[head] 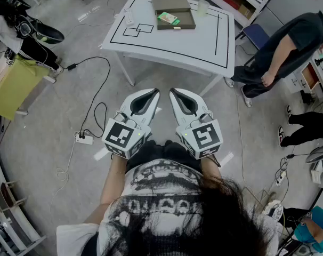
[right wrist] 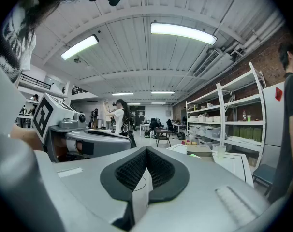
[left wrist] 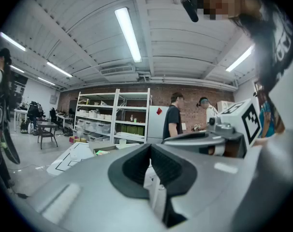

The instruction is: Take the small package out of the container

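Observation:
A white table (head: pixel 204 41) marked with black lines stands well ahead of me. On its far side sits an open brown container (head: pixel 174 12), and a small green package (head: pixel 167 18) lies inside it. My left gripper (head: pixel 152 92) and right gripper (head: pixel 176 92) hang side by side close to my body, short of the table, both shut with nothing between the pads. The left gripper view shows its jaws (left wrist: pixel 150 149) closed, with the container (left wrist: pixel 100 146) far off. In the right gripper view the jaws (right wrist: pixel 146 153) are closed too, and the container (right wrist: pixel 202 149) is distant.
A pale cup (head: pixel 203 7) stands beside the container. A person in dark clothes (head: pixel 289 47) bends over at the table's right, near a blue chair (head: pixel 256 35). A power strip (head: pixel 84 138) and cables lie on the floor at left. Shelves (left wrist: pixel 112 120) line the far wall.

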Demonstrator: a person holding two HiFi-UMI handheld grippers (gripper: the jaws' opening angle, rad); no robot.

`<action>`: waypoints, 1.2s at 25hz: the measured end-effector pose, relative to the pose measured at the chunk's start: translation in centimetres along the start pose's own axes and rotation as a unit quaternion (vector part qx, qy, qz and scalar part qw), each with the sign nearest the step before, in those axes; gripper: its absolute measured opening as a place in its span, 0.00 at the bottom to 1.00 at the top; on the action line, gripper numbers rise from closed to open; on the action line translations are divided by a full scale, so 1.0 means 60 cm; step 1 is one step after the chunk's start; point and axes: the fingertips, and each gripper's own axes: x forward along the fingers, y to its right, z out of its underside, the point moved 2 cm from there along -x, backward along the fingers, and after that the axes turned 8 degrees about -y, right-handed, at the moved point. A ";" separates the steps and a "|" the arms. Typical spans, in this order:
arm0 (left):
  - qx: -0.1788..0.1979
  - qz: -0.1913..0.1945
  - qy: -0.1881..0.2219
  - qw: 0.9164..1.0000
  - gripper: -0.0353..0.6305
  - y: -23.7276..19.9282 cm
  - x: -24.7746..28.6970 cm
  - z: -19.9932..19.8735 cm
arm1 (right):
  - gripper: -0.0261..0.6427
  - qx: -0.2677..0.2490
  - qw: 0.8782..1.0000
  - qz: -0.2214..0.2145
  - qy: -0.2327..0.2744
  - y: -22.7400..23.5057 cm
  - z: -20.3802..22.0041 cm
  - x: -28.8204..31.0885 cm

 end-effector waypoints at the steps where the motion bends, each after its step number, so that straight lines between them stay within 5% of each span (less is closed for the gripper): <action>1: -0.001 0.001 0.002 1.000 0.05 0.001 0.006 0.000 | 0.03 -0.001 1.000 -0.002 -0.001 0.005 0.001 0.001; 30: -0.015 -0.034 -0.022 0.999 0.05 0.010 0.125 0.014 | 0.03 0.025 0.999 -0.042 -0.001 0.135 0.050 0.020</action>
